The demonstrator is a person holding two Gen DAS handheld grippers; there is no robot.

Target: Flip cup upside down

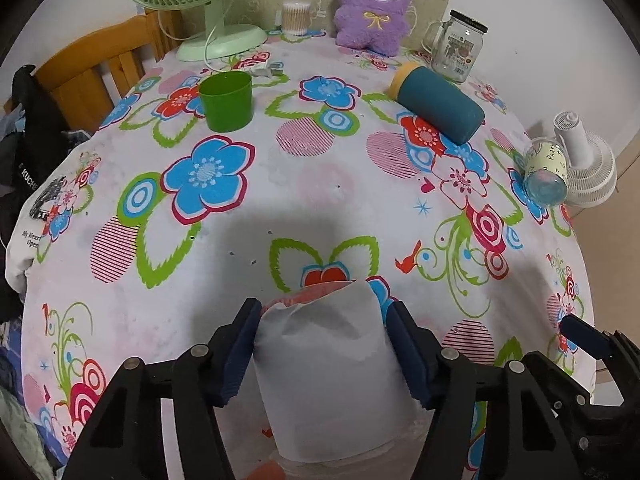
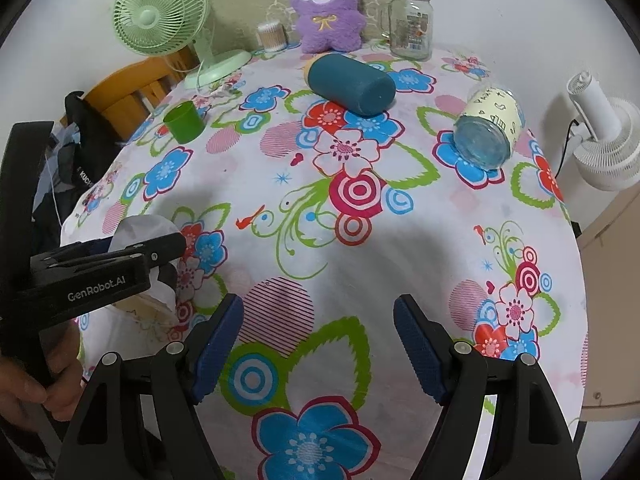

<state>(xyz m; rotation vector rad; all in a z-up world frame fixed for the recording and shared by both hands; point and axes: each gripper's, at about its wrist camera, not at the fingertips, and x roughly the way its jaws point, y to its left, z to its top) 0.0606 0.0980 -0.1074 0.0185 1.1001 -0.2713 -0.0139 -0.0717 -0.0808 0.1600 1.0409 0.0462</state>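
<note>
A home: floral tablecloth (image 2: 360,240), plush toy (image 2: 326,8), desk fan (image 2: 164,12), wooden chair (image 1: 100,68).

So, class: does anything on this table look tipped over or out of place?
Yes. The teal bottle and the glass jar both lie on their sides on the tablecloth, while the green cup stands upright.

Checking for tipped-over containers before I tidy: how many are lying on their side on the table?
2: the teal bottle at the far middle, and the glass jar with the pale label near the right edge.
</note>
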